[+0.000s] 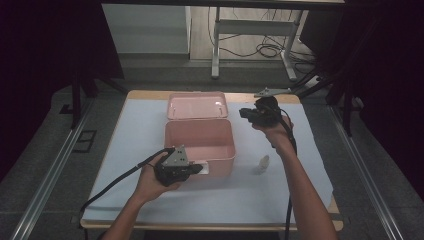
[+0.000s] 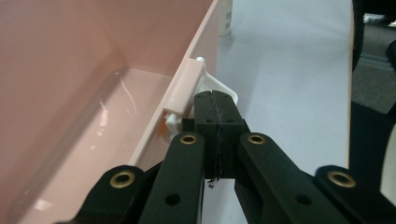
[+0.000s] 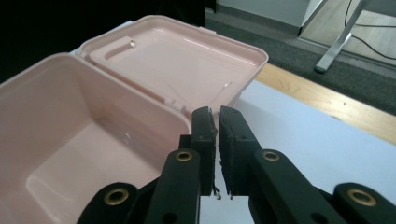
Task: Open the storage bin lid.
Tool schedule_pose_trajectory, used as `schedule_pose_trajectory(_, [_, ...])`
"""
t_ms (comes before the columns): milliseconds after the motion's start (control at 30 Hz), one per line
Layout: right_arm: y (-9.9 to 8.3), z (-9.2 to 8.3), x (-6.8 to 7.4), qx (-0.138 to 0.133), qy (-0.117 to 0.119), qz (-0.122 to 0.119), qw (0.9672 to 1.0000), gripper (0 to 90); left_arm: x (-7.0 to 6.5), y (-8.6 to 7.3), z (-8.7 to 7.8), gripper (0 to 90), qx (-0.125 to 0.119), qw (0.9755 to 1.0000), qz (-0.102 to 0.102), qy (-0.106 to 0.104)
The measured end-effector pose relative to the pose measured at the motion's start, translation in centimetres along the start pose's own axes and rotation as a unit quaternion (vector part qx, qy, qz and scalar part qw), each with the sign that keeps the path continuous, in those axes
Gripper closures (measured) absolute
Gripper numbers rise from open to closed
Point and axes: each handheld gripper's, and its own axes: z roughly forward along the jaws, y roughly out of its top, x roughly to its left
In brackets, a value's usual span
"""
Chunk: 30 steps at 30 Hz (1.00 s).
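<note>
An open pink plastic box (image 1: 200, 142) stands mid-table, its lid (image 1: 197, 105) folded back flat behind it. My left gripper (image 1: 199, 168) is at the box's front wall. In the left gripper view its jaws are shut (image 2: 215, 97), tips right at the white latch tab (image 2: 228, 91) beside the pink clasp (image 2: 182, 91); whether they pinch the tab I cannot tell. My right gripper (image 1: 248, 114) hovers right of the lid. Its jaws (image 3: 214, 113) stand a narrow gap apart with nothing between them, pointing at the lid's corner (image 3: 224, 88) and the hollow box (image 3: 70, 126).
A small white bottle (image 1: 263, 163) stands on the white sheet (image 1: 150, 195) right of the box, also seen past the box wall (image 2: 225, 18). The wooden table edge (image 3: 322, 95) runs behind. Desk legs (image 1: 216, 50) and cables lie on the floor beyond.
</note>
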Motion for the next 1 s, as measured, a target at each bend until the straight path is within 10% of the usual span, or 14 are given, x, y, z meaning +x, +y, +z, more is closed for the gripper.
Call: schedule_pose_trajectory(1000, [-4.6, -2.7, -0.6, 0.049, 0.013, -0.019, 0.9985, 59.0, 0.1, -0.2, 0.0, 90.0, -0.009, 0.9998, -0.017, -0.006])
